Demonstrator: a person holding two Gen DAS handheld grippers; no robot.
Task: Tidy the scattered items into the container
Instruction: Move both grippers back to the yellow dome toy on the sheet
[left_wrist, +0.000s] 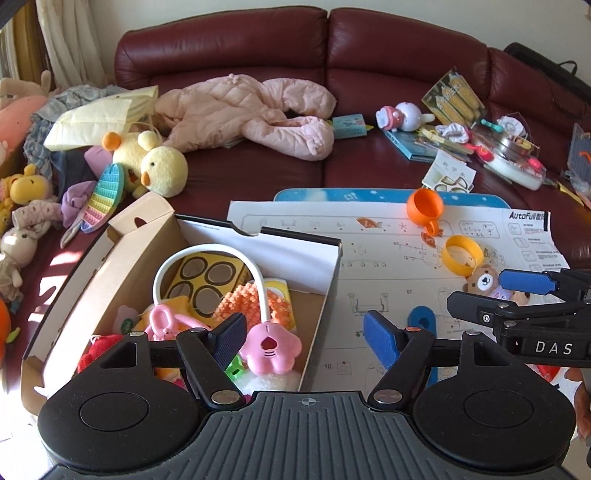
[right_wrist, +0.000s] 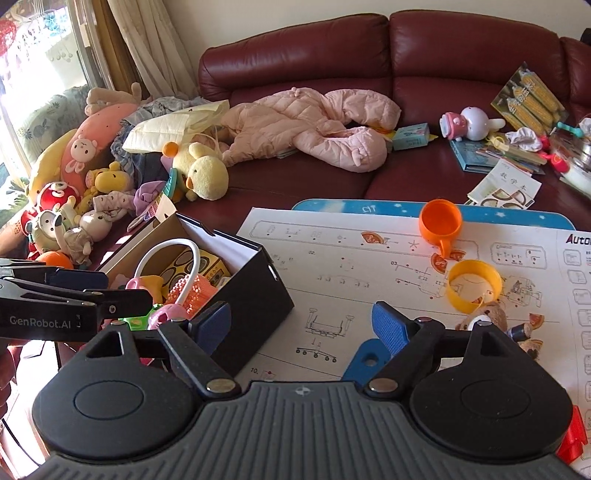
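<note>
An open cardboard box (left_wrist: 328, 273) holds several toys, among them a pink paw toy (left_wrist: 271, 345) on a white loop. My left gripper (left_wrist: 306, 339) hangs open over the box's right wall with nothing between its fingers. To the right, on a large instruction sheet (left_wrist: 369, 266), lie an orange cup (left_wrist: 424, 208), a yellow cup (left_wrist: 463, 258), a small bear toy (left_wrist: 484, 282) and a flat blue piece (left_wrist: 421, 321). My right gripper (right_wrist: 301, 328) is open and empty above the sheet, between the box (right_wrist: 255, 295) and the blue piece (right_wrist: 364, 360). The yellow cup (right_wrist: 474, 282) lies just beyond its right finger.
A dark red leather sofa (left_wrist: 369, 48) stands behind, with a pink padded suit (left_wrist: 251, 110), a yellow duck plush (left_wrist: 159, 166), several soft toys at the left and books and toys at the right. A red item (right_wrist: 570, 439) lies at the sheet's near right corner.
</note>
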